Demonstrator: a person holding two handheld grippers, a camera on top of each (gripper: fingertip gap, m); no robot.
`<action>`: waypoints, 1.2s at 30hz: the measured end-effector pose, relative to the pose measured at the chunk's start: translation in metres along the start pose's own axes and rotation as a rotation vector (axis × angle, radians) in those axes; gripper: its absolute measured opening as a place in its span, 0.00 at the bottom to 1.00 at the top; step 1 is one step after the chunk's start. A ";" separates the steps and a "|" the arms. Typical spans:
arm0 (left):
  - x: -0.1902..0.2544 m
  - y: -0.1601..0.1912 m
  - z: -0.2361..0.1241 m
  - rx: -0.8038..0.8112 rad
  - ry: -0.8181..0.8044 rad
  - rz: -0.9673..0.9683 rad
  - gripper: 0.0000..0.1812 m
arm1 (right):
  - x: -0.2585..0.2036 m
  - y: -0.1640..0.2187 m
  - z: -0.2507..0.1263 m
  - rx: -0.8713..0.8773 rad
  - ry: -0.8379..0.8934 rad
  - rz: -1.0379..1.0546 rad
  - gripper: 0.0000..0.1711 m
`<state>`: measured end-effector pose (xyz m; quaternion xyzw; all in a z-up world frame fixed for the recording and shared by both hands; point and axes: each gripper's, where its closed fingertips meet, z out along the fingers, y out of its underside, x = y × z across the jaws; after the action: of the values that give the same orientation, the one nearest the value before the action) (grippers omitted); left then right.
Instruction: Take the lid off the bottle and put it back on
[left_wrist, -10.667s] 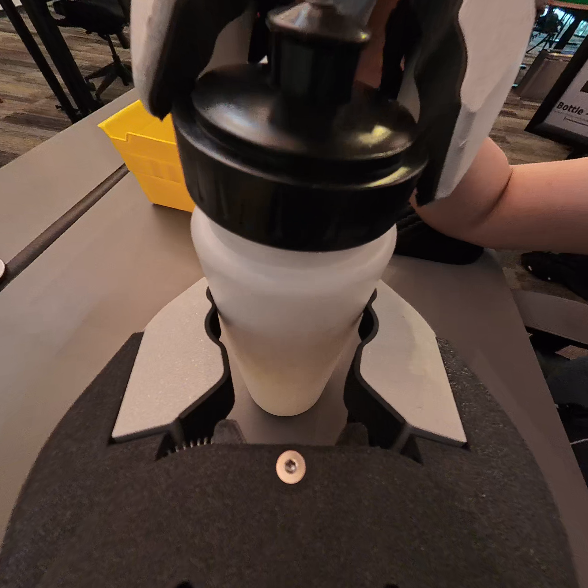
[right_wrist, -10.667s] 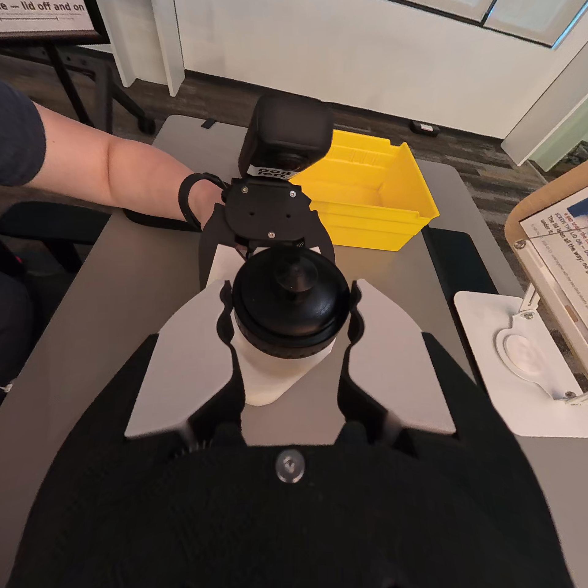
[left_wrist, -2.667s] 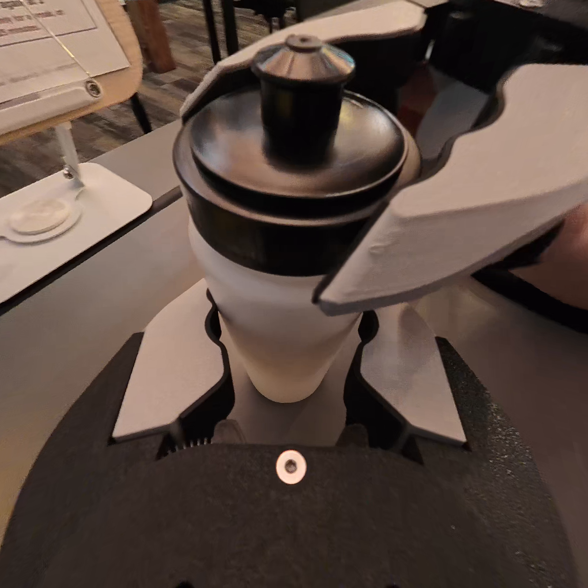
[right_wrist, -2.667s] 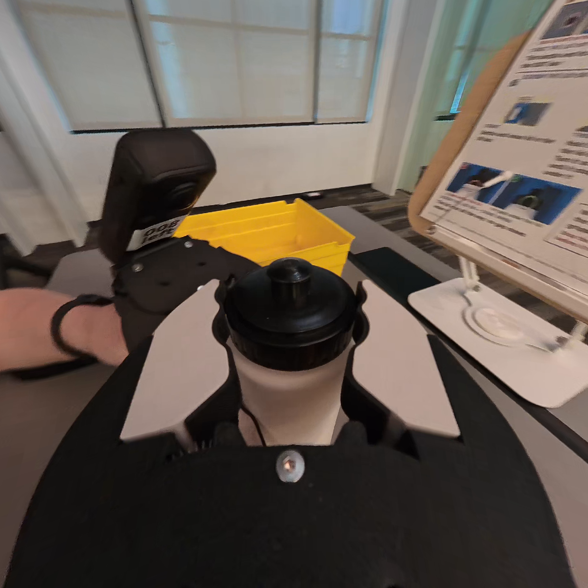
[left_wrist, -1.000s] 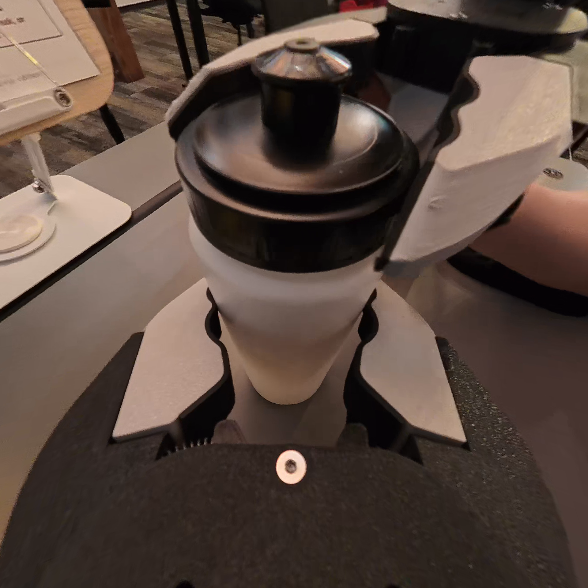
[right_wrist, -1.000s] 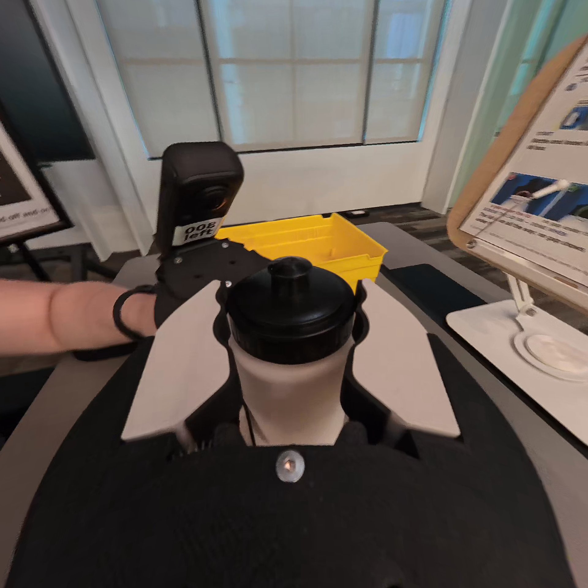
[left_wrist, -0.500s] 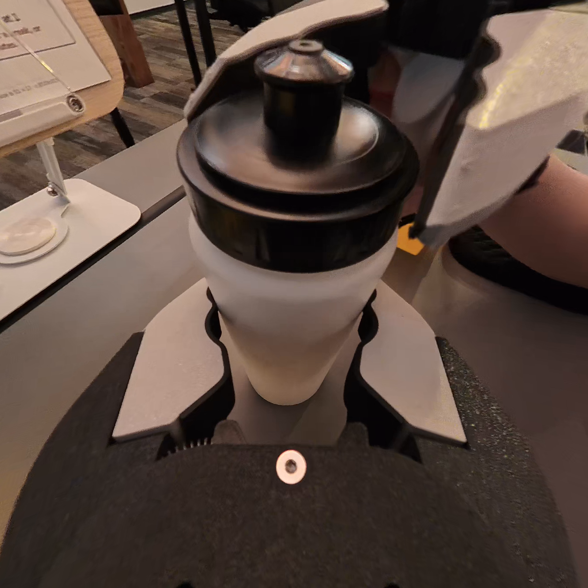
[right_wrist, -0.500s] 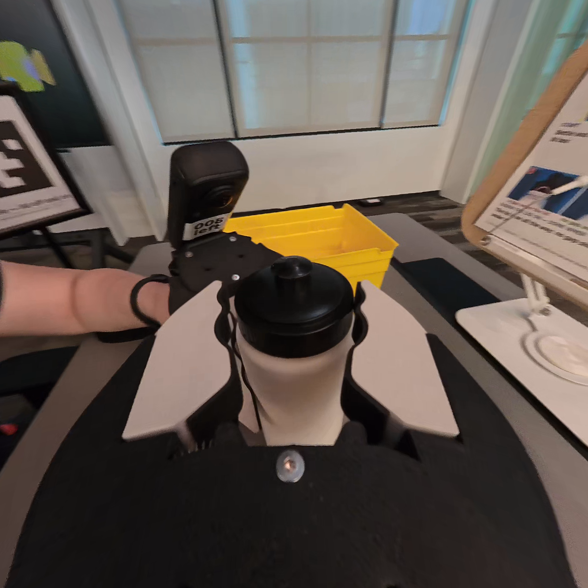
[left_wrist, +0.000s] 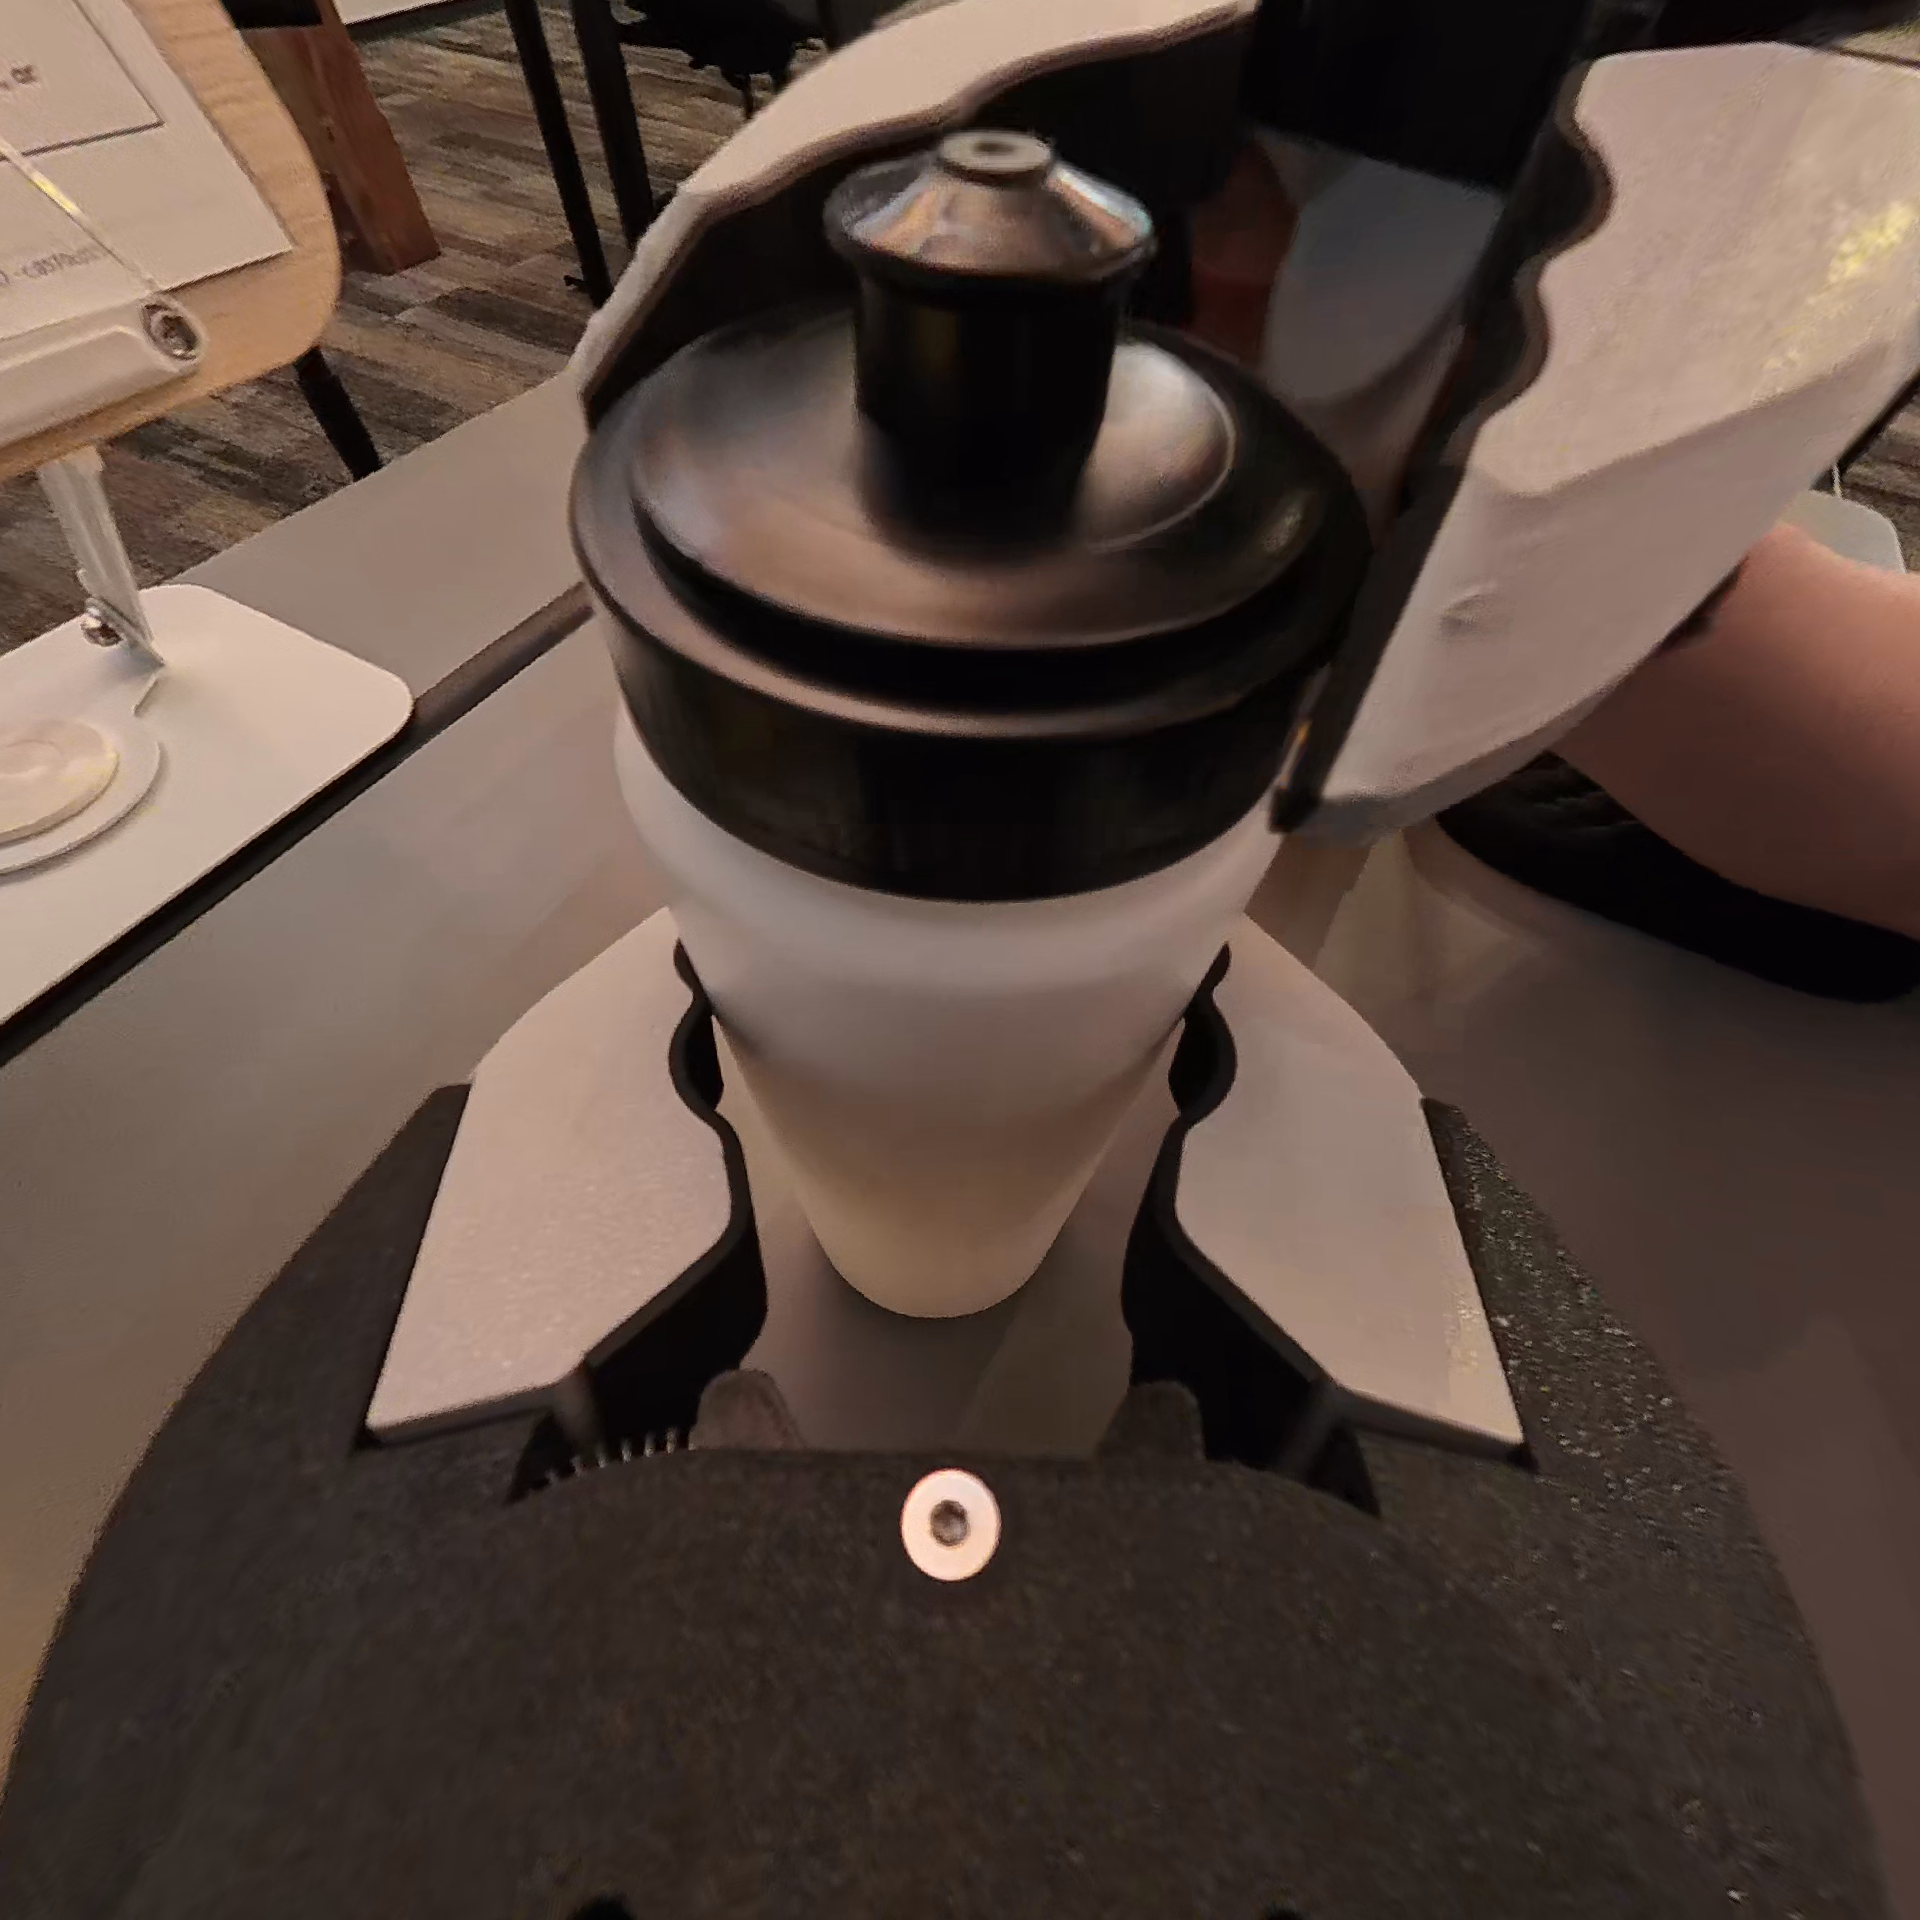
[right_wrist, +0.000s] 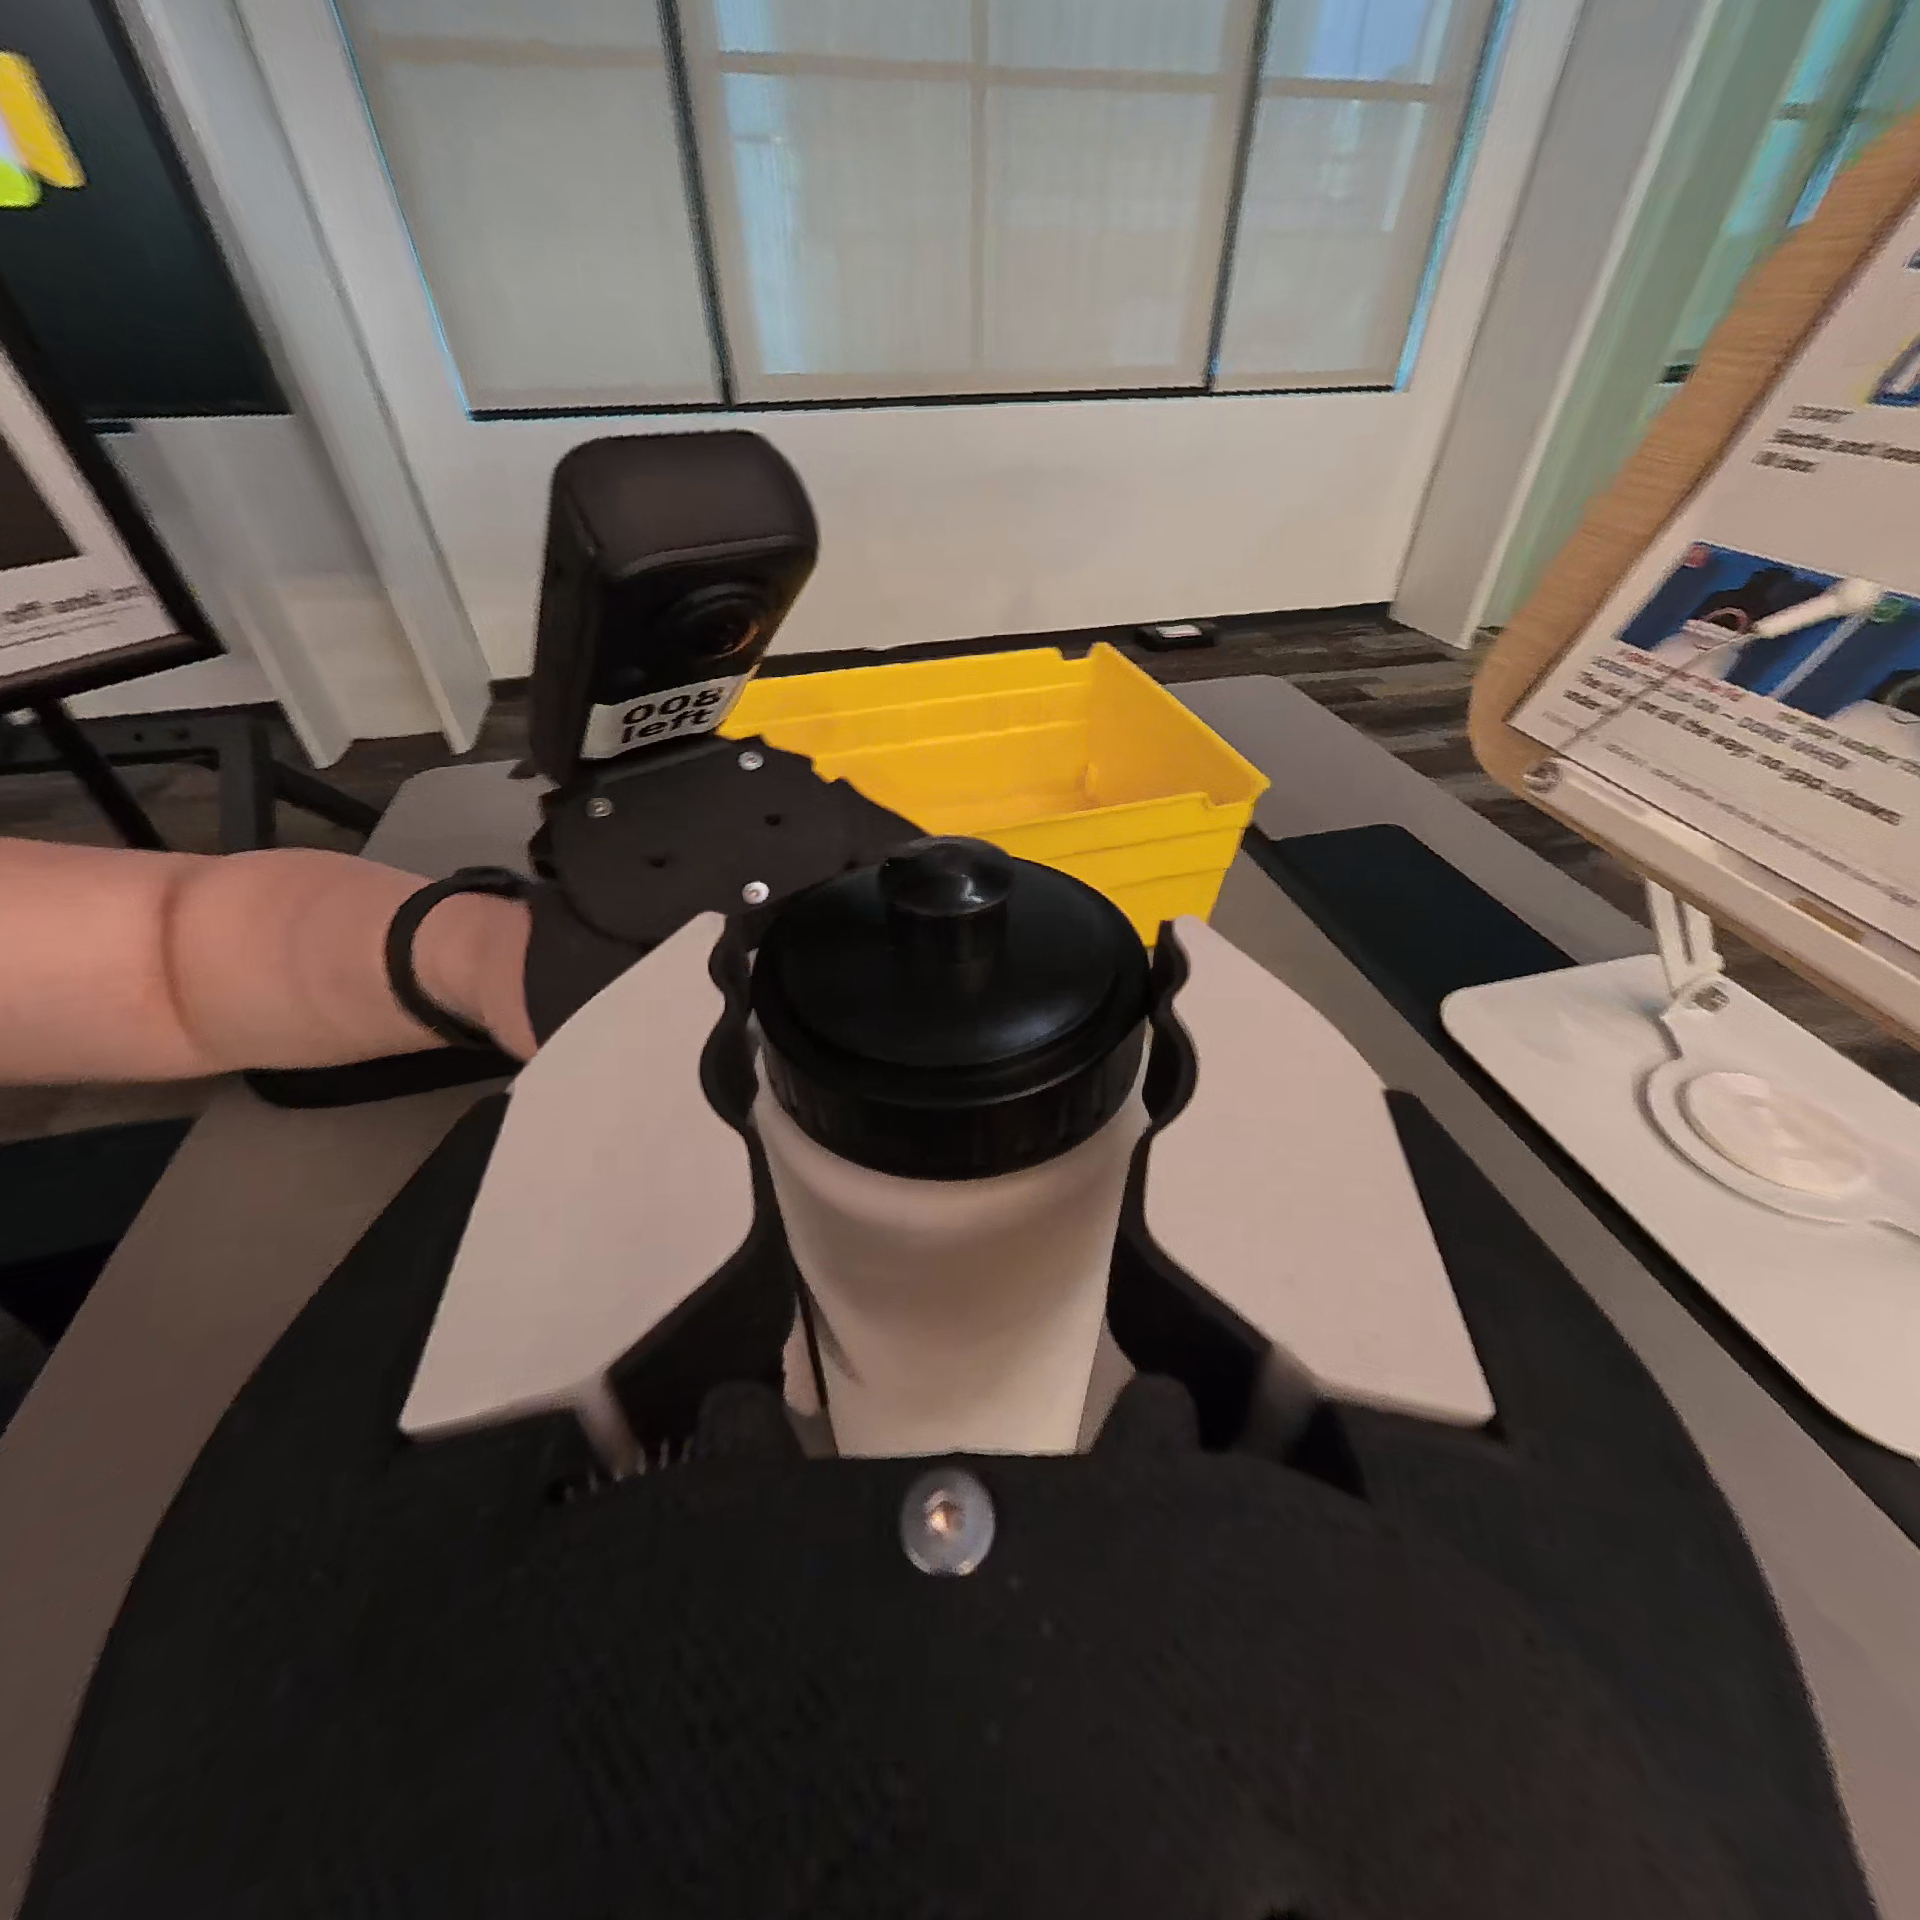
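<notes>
Grey tabletop (right_wrist: 260, 1164) fills the foreground of both views, with a yellow open plastic bin (right_wrist: 1018, 758) at its far side before a wall of frosted windows, and a wood-backed instruction board on a white stand (right_wrist: 1714, 665) off to the right. Standing upright on the table is the white translucent plastic bottle (left_wrist: 935, 1039), its black screw lid with a pull spout (left_wrist: 966, 582) seated on the neck with no gap that I can make out. The left gripper (left_wrist: 951, 1049) is closed on the lower body of the bottle, its two pale fingers pressing either side and holding it steady. The right gripper (right_wrist: 948, 997) is narrowed around the lid, its fingers (right_wrist: 1278, 1174) flanking the ribbed rim and seemingly in contact with it; in the left wrist view the same fingers bracket the lid from behind and from the right. Both views are smeared with motion. My reading is that a turning step on the lid is in hand, though whether it is loosening or tightening cannot be told from this moment alone. The next move calls for the left grip to keep the bottle from spinning while the right twists about the bottle's axis, squarely on the rim, so the threads run true and the soft bottle is not tipped.
</notes>
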<state>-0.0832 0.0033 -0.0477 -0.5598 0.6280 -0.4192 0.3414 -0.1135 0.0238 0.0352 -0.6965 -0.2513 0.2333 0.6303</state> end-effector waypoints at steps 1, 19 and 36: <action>-0.003 0.000 0.000 0.001 -0.020 -0.016 0.48 | 0.003 -0.001 0.002 0.010 0.046 0.014 0.43; 0.005 0.001 0.000 -0.018 0.049 0.016 0.48 | -0.003 0.002 -0.001 -0.038 -0.026 -0.029 0.44; 0.012 0.002 -0.001 -0.036 0.087 0.037 0.48 | -0.007 0.001 0.004 -0.048 -0.003 -0.022 0.45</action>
<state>-0.0867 -0.0082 -0.0491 -0.5355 0.6599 -0.4253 0.3112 -0.1214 0.0216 0.0343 -0.7082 -0.2653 0.2214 0.6156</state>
